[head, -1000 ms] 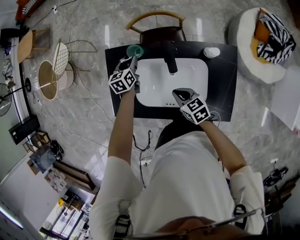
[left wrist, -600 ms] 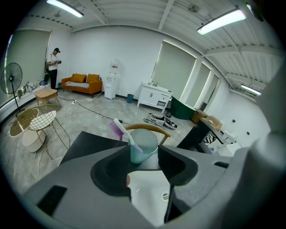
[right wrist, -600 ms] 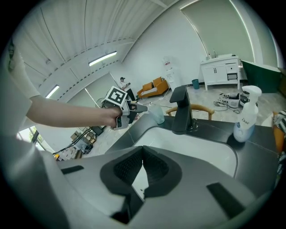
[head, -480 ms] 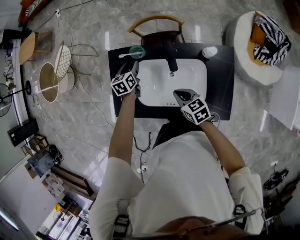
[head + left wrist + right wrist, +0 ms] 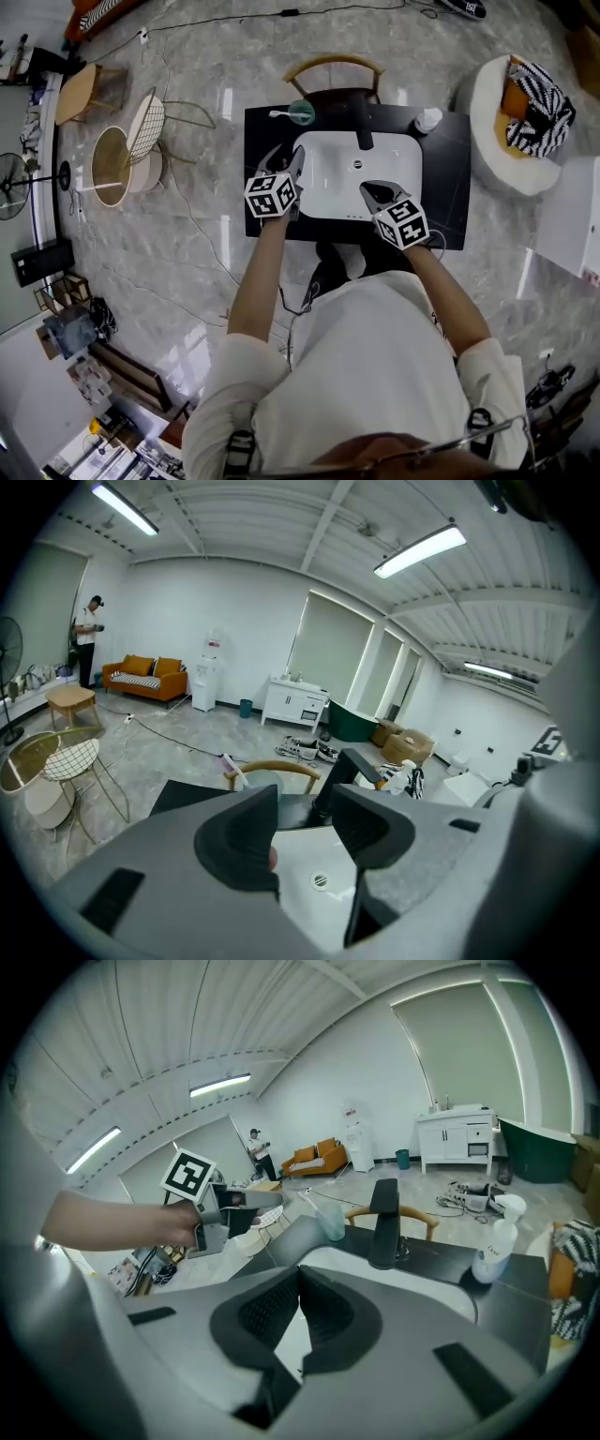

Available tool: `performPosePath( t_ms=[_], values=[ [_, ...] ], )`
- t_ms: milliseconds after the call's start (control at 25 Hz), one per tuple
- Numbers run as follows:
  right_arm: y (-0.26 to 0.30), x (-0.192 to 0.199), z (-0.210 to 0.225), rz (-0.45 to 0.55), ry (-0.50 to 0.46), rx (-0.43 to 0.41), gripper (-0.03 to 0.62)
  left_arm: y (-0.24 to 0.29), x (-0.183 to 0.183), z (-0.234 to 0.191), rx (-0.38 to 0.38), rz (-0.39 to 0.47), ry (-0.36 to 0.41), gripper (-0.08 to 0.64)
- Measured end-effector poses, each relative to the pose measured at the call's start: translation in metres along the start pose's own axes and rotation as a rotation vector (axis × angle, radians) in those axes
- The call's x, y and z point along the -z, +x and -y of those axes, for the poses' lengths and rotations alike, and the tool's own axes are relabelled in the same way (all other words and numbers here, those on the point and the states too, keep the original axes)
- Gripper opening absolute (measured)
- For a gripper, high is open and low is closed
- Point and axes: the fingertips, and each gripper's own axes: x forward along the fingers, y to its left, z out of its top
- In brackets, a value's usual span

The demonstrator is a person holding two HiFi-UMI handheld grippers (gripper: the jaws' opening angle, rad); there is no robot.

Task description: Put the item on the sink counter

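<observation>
A translucent green cup [image 5: 302,112] with a toothbrush in it stands on the black sink counter [image 5: 450,187], at its far left corner beside the faucet [image 5: 361,122]. My left gripper [image 5: 292,165] hangs over the counter's left side, short of the cup, open with nothing between its jaws. In the left gripper view the cup [image 5: 251,782] shows just beyond the left gripper [image 5: 305,822]. My right gripper [image 5: 369,191] is shut and empty over the white basin's [image 5: 328,178] near right. The right gripper [image 5: 300,1290] looks toward the cup [image 5: 330,1221] and faucet [image 5: 382,1224].
A white pump bottle [image 5: 427,119] stands at the counter's far right corner. A wooden chair [image 5: 333,67] is behind the sink. Round side tables [image 5: 117,164] stand to the left, a white pouffe with cushions [image 5: 525,112] to the right. A person [image 5: 89,639] stands far off.
My left gripper let go of the cup, opened, and drew back toward me. The cup stays standing at the counter's far left. The right gripper has hardly moved.
</observation>
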Motion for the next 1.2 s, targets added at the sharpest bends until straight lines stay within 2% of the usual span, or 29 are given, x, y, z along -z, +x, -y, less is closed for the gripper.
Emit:
performPosePath(
  t_ms=[280,560,880,1200],
  values=[
    [-0.011,-0.008,-0.041,0.047,-0.013,0.112,0.005,-0.068,0.0,0.016,0.076,0.039,0.073,0.172],
    [-0.019,-0.006,-0.091,0.101,0.005,0.201,0.005,-0.133,0.017,0.027,0.174,0.027,0.122,0.09],
    [-0.036,-0.007,-0.134,0.18,0.012,0.273,0.005,-0.188,0.028,0.033,0.272,0.025,0.205,0.05],
    [-0.064,0.011,-0.157,0.221,0.029,0.341,0.005,-0.222,0.041,0.041,0.327,0.048,0.176,0.021]
  ],
)
